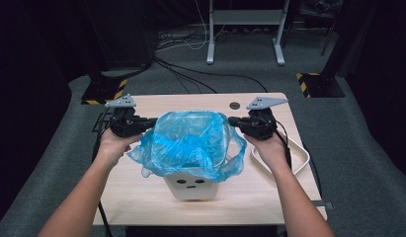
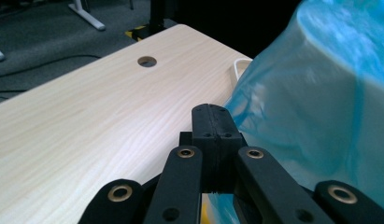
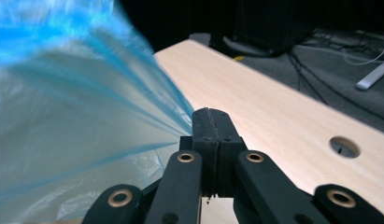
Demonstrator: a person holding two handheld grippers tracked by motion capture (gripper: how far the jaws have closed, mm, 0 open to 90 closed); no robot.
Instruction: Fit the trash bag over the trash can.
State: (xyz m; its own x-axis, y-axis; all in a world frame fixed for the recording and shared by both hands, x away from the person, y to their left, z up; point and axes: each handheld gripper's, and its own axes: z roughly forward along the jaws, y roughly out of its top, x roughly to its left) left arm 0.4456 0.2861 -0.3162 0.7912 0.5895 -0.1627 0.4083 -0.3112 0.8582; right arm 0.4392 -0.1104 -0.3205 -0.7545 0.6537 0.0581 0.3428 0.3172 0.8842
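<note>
A translucent blue plastic bag is stretched open over a small white bin in the middle of the wooden table. My left gripper is shut on the bag's left rim, my right gripper is shut on its right rim, and the film is pulled taut between them. In the left gripper view the closed jaws pinch the bag at its edge. In the right gripper view the closed jaws hold bunched blue film that fans out to the left.
A white loop-shaped handle or frame lies on the table by my right hand. A cable hole sits near the table's far edge. Beyond the table are floor cables, a white desk frame and black stands with yellow-striped bases.
</note>
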